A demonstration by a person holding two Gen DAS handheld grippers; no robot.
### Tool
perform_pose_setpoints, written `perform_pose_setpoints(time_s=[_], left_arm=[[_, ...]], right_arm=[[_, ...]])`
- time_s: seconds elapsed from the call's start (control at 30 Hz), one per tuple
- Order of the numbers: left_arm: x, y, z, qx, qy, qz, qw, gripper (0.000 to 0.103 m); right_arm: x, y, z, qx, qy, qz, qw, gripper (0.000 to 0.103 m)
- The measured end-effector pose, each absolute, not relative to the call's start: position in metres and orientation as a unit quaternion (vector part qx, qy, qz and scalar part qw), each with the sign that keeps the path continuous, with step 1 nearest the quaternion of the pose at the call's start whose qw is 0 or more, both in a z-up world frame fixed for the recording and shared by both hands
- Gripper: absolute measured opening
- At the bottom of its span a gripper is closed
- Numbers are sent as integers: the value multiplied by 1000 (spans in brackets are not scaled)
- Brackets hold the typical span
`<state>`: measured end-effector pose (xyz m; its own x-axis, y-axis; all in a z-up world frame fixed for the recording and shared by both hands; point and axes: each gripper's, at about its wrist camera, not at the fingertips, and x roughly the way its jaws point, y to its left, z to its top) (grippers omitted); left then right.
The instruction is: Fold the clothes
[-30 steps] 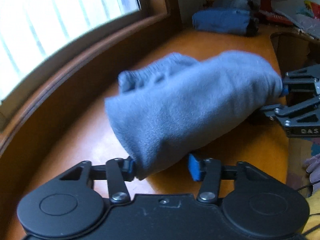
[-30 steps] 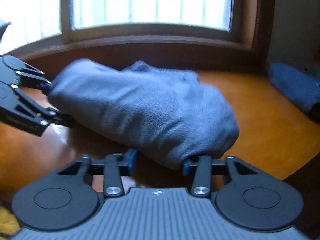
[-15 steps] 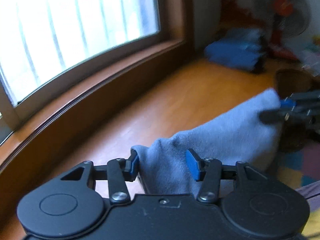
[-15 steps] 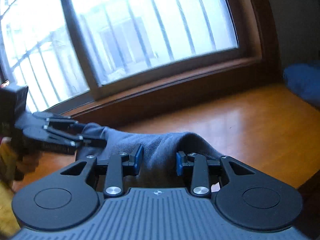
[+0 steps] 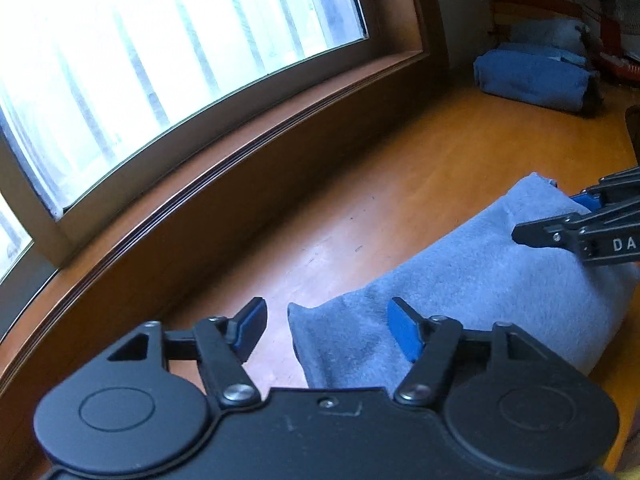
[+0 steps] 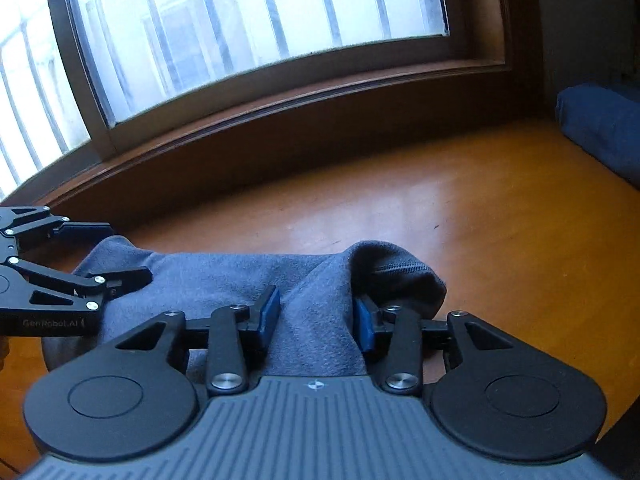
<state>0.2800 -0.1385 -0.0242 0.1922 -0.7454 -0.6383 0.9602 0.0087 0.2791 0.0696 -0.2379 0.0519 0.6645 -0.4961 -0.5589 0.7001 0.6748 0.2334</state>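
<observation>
A grey fleece garment [image 5: 472,280] lies folded on the orange wooden tabletop [image 5: 400,168] below the window [image 5: 160,60]. The left gripper [image 5: 326,326] is opening, its blue pads [image 5: 404,334] clear of the cloth corner between them. The right gripper [image 6: 316,318] is also opening, cloth bunched between its fingers. A folded blue garment [image 5: 532,78] sits well apart at the far end

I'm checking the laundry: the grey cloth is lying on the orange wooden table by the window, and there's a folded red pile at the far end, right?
Almost. The grey cloth does lie on the orange wooden table by the window, but the folded pile at the far end is blue, not red. The left wrist view shows it.
</observation>
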Motion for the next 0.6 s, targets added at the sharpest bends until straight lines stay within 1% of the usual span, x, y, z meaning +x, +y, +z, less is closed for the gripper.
perform_pose_setpoints(time_s=[0.03, 0.07, 0.1, 0.13, 0.2, 0.27, 0.37, 0.43, 0.5, 0.6], left_arm=[[280, -134, -17, 336, 163, -619, 691, 64], [281, -126, -9, 326, 169, -627, 687, 64], [281, -119, 0, 316, 176, -635, 682, 66], [282, -113, 5, 308, 185, -643, 677, 72], [283, -104, 11, 295, 214, -650, 666, 78], [284, -100, 7, 293, 247, -657, 649, 78], [280, -104, -14, 309, 268, -648, 642, 80], [279, -114, -22, 320, 273, -639, 644, 85], [278, -119, -27, 328, 266, -640, 642, 87], [275, -129, -27, 345, 223, -639, 651, 93]], right_arm=[[64, -236, 58, 220, 223, -338, 887, 45], [58, -235, 64, 218, 215, -342, 888, 49], [50, -230, 72, 212, 202, -350, 890, 52], [42, -226, 78, 205, 190, -357, 891, 57], [32, -213, 89, 194, 164, -366, 895, 57], [29, -203, 93, 190, 156, -355, 902, 59], [41, -197, 85, 182, 177, -327, 910, 62], [60, -194, 69, 173, 225, -323, 903, 62], [68, -193, 62, 186, 233, -338, 893, 62], [78, -192, 53, 207, 241, -362, 876, 63]])
